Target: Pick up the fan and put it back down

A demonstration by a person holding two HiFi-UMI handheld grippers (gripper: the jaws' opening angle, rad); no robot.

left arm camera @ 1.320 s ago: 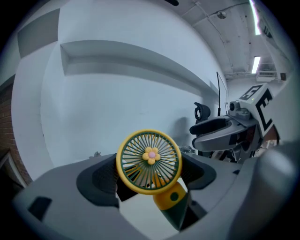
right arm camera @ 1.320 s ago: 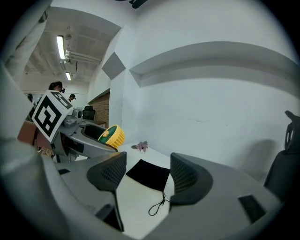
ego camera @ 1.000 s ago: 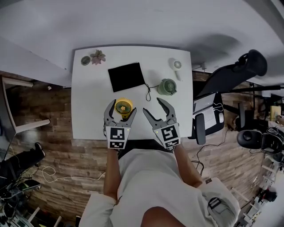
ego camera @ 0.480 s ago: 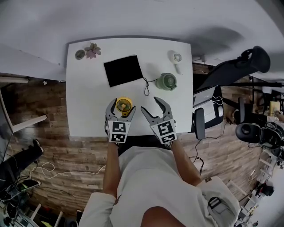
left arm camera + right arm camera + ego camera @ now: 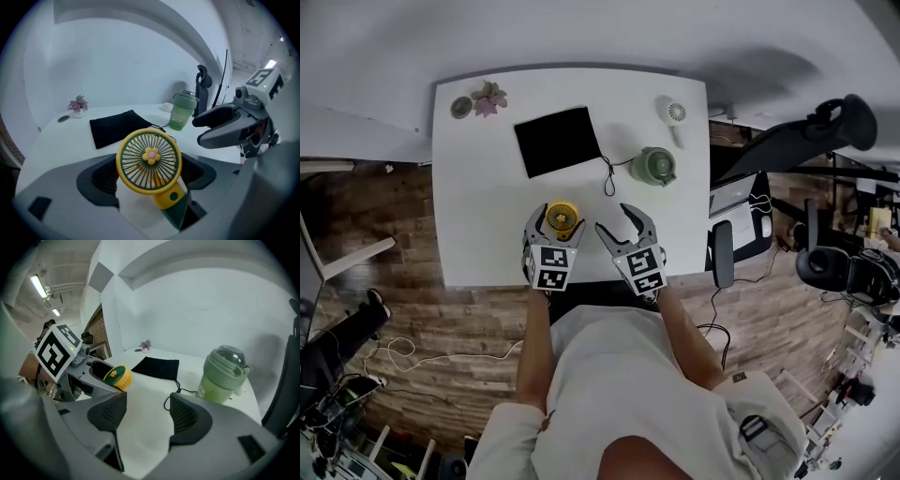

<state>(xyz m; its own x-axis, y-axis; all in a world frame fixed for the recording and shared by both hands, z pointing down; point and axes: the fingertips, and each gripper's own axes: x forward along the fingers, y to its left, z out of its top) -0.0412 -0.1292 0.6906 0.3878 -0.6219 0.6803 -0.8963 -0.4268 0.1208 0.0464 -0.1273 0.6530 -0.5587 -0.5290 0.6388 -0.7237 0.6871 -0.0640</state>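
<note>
Head view looks down on a white surface (image 5: 478,225) with a person standing at its near edge, holding tongs in each hand. The left tongs (image 5: 558,227) are clamped on the fan (image 5: 562,215), which is yellow and sits near the front edge of the surface, about in the middle. In the left gripper view the round head of the fan (image 5: 149,161) fills the gap between the two dark pads, and both pads press on its sides. The fan has a little flower with a pink middle on its front. It is tilted, and its yellow and green handle points down and to the right. I cannot tell if the handle touches the surface. The right tongs (image 5: 612,217) are just beside the left ones. In the right gripper view the right tongs (image 5: 146,411) are wide apart with only bare white surface between them. Farther back lies a flat black pouch (image 5: 557,141) with a thin black cord (image 5: 607,178) coming from its corner. A green cup with a lid (image 5: 655,166) stands to the right of the pouch. Near the back right corner lies a small white fan (image 5: 675,114). At the back left corner stand a tiny pink plant (image 5: 488,97) and a small round thing (image 5: 461,107). A black chair (image 5: 787,150) stands off to the right of the surface.
</note>
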